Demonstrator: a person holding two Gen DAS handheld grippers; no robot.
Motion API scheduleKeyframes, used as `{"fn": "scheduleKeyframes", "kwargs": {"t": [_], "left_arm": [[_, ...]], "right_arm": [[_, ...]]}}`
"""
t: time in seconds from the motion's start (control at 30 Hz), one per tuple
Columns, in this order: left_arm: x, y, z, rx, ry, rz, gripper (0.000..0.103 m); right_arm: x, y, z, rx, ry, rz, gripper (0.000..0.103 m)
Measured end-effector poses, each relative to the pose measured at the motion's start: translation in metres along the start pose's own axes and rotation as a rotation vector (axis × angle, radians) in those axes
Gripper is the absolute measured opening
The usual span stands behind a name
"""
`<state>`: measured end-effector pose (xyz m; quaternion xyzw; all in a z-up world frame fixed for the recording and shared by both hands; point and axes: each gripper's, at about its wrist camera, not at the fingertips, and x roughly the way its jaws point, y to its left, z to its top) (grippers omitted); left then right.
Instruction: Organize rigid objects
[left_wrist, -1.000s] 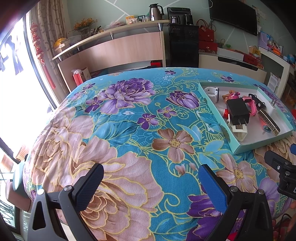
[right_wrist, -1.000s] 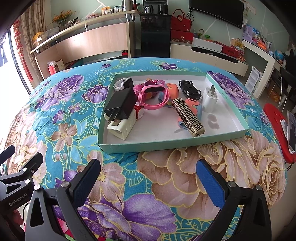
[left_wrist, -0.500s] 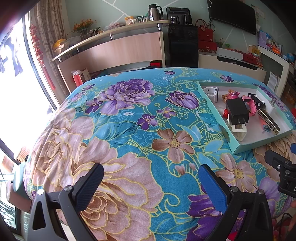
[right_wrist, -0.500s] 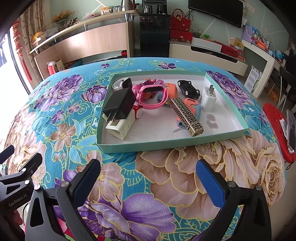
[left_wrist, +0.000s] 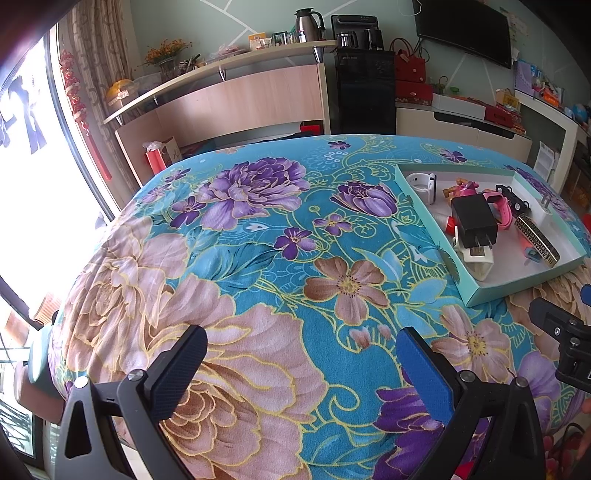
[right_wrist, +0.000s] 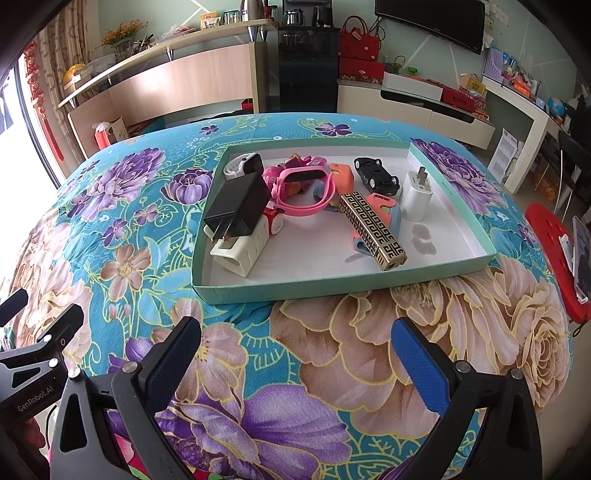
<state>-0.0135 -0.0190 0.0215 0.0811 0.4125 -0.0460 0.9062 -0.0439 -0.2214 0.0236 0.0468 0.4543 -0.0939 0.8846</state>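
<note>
The left gripper (left_wrist: 301, 363) is held low over the floral cloth (left_wrist: 258, 258), its 2 jaws spread wide with nothing between them. The right gripper (right_wrist: 295, 352) is likewise held with its jaws wide apart and empty above the cloth.

Straight ahead of the right jaws, well beyond their tips, a shallow teal tray (right_wrist: 332, 286) is seen lying on the cloth. From the left jaws the same tray (left_wrist: 517, 286) is found ahead and far off to the right.

Inside the tray, ahead of the right gripper's left jaw, a black charger (right_wrist: 238, 205) is propped on a cream ribbed block (right_wrist: 242, 253). Behind it, a white smartwatch (right_wrist: 242, 164) is placed at the far left corner. A pink watch (right_wrist: 301, 190) is piled with other small toys in line with the gap between the jaws. A patterned gold-and-black bar (right_wrist: 371, 229) is laid diagonally, resting on an orange and blue item. Ahead of the right jaw, a white plug adapter (right_wrist: 417, 195) is stood upright, and a black toy car (right_wrist: 375, 175) is set just behind it.

Part of the left gripper's frame (right_wrist: 33, 369) is seen beside the right gripper's left jaw.
</note>
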Motion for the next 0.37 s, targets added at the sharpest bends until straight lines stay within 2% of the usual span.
{"fn": "scheduleKeyframes", "kwargs": {"t": [0.37], "left_arm": [[-0.0004,0.0019,-0.0001,0.0,0.0,0.006,0.103]], "right_arm": [[0.0,0.0001,0.0002,0.0,0.001,0.001,0.103]]}}
